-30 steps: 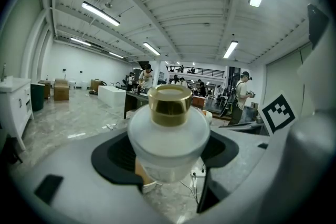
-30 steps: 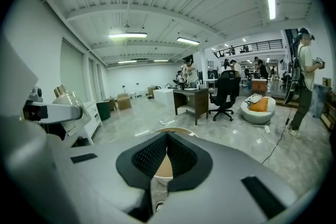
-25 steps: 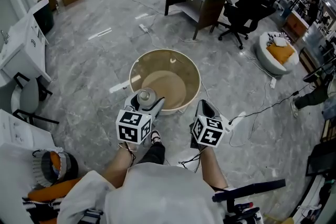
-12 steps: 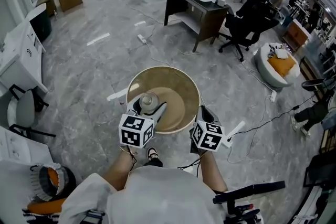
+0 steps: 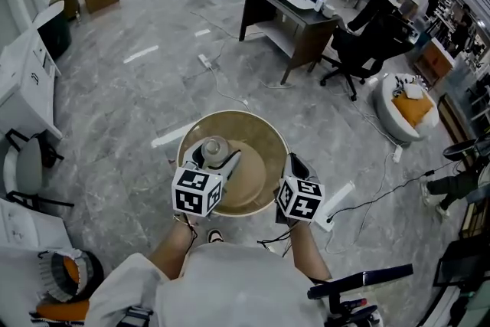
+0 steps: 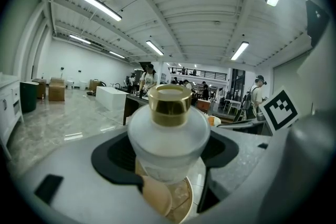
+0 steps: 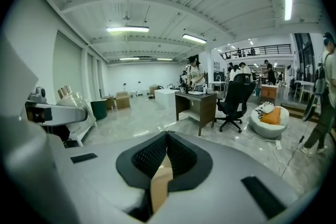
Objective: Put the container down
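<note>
L gripper (image 5: 217, 155) clamps frosted gold-capped bottle (image 6: 169, 131); R gripper (image 5: 294, 161) pinches tan basin (image 5: 256, 165) rim. Lower level, release only once resting.

Tub (image 5: 256, 132): round, tan, open side up, near rim pinched by right gripper (image 5: 293, 163).
Bottle (image 6: 168, 131): frosted, gold cap, upright in left gripper (image 5: 217, 157).

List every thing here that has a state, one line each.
left gripper: shut on the bottle
bottle: upright, gold cap on, above the round container
right gripper: shut on the round container's rim
round container: open-topped, gripped at its rim
</note>
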Demonstrator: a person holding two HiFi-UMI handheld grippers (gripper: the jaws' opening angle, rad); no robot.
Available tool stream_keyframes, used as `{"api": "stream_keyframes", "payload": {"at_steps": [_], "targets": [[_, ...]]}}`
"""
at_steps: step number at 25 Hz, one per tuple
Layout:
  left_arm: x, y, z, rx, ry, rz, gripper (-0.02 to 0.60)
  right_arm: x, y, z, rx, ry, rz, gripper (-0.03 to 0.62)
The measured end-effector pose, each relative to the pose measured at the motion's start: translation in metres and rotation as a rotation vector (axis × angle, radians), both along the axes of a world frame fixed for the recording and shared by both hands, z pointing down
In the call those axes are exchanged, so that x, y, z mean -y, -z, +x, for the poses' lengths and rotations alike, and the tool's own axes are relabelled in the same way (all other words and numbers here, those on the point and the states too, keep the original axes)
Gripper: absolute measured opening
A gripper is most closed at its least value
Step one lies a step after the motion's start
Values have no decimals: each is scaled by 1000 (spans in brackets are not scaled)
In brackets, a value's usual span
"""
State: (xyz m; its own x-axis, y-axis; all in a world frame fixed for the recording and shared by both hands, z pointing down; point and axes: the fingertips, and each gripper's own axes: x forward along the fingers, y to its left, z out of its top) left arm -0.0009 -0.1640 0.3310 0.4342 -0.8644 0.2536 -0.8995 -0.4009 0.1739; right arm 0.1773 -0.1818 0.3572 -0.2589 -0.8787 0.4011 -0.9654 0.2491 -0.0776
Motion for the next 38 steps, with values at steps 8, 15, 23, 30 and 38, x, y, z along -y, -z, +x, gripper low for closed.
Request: {"api": "stream_keyframes", "payload": {"at_steps": [8,15,23,30,38], "targets": [[41,-23,0,7,33,-46,336,42,-28,-1,2,39,-60,23],[76,-29,8,12,180,-69,336,115,-40,-8,27,189,-98,23],[97,-36,-13,-7,362,-99,336,170,-45,-44,3,380,-127,23],[110,-79,-29,2,380,-142,336,188,-87,-77,-17,448,-147,23],[125,-193,-31,-29,363,-224,336,213,-184,-90,-60,462,-210,23]]}}
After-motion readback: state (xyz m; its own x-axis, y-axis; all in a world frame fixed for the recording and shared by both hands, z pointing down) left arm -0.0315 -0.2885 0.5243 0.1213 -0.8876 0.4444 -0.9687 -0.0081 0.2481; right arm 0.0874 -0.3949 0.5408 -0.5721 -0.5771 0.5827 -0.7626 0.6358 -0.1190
